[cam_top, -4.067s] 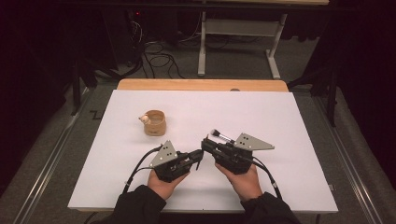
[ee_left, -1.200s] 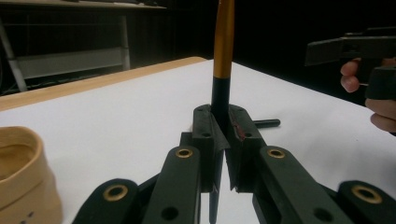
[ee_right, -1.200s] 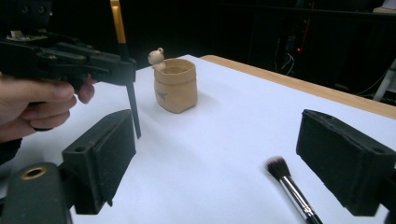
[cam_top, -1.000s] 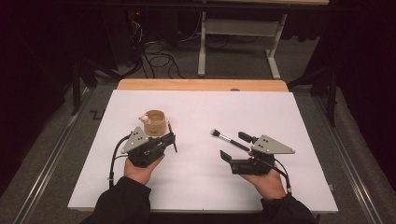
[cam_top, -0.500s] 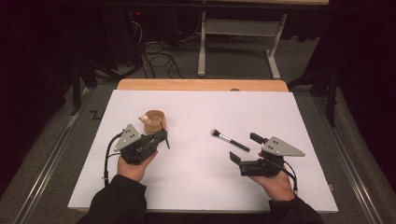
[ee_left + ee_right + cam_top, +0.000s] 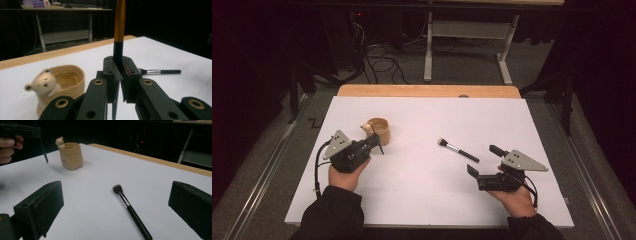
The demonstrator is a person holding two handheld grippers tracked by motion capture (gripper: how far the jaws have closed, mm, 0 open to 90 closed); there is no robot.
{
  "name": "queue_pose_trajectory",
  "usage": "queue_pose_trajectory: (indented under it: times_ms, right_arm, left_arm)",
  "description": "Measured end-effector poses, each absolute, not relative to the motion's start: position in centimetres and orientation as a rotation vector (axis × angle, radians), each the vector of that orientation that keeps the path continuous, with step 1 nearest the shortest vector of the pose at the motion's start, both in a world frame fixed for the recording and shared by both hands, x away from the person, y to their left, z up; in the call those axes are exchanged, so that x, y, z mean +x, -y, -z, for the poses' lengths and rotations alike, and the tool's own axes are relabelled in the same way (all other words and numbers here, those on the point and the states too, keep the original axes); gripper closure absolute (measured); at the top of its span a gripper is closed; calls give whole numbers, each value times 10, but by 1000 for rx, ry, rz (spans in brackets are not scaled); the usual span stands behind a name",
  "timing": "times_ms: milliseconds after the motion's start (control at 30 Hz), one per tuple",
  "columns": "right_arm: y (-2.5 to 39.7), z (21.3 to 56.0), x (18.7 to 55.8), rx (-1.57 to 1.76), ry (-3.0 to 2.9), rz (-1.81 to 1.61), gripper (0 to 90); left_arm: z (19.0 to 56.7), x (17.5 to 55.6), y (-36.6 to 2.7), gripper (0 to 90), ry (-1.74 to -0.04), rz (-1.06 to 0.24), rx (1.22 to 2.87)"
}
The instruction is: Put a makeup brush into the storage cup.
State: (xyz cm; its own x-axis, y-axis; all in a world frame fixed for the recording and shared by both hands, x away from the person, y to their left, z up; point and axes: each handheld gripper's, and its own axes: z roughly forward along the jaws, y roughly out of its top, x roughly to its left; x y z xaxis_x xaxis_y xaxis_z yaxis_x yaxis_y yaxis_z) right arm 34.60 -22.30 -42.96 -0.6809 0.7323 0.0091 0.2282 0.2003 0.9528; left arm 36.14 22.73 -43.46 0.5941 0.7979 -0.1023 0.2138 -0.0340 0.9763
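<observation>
White tabletop (image 6: pixel 422 190) before you, your left claw (image 6: pixel 376 141) pinching an orange-and-black pen (image 6: pixel 119 27) beside the bear cup (image 6: pixel 379 129), your right claw (image 6: pixel 484 160) spread, near the makeup brush (image 6: pixel 458 149) lying mid-table.

Left gripper (image 6: pixel 374 142) and right gripper (image 6: pixel 482 161): black bodies, grey triangular top plates, brass-ringed pivots, black trailing cables. Person wears black sleeves (image 6: pixel 332 215).

The top of the orange-and-black pencil (image 6: pixel 119 30) clamped in the left gripper (image 6: pixel 119 75) is cut off by the upper edge.
</observation>
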Motion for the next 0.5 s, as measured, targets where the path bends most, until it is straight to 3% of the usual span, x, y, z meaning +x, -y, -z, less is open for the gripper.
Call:
queue_pose_trajectory:
  times_ms: [500]
  right_arm:
    - [238,437,347,924,-2007,-1467,4]
  left_arm:
    - [434,364,-260,832,-959,-646,1517]
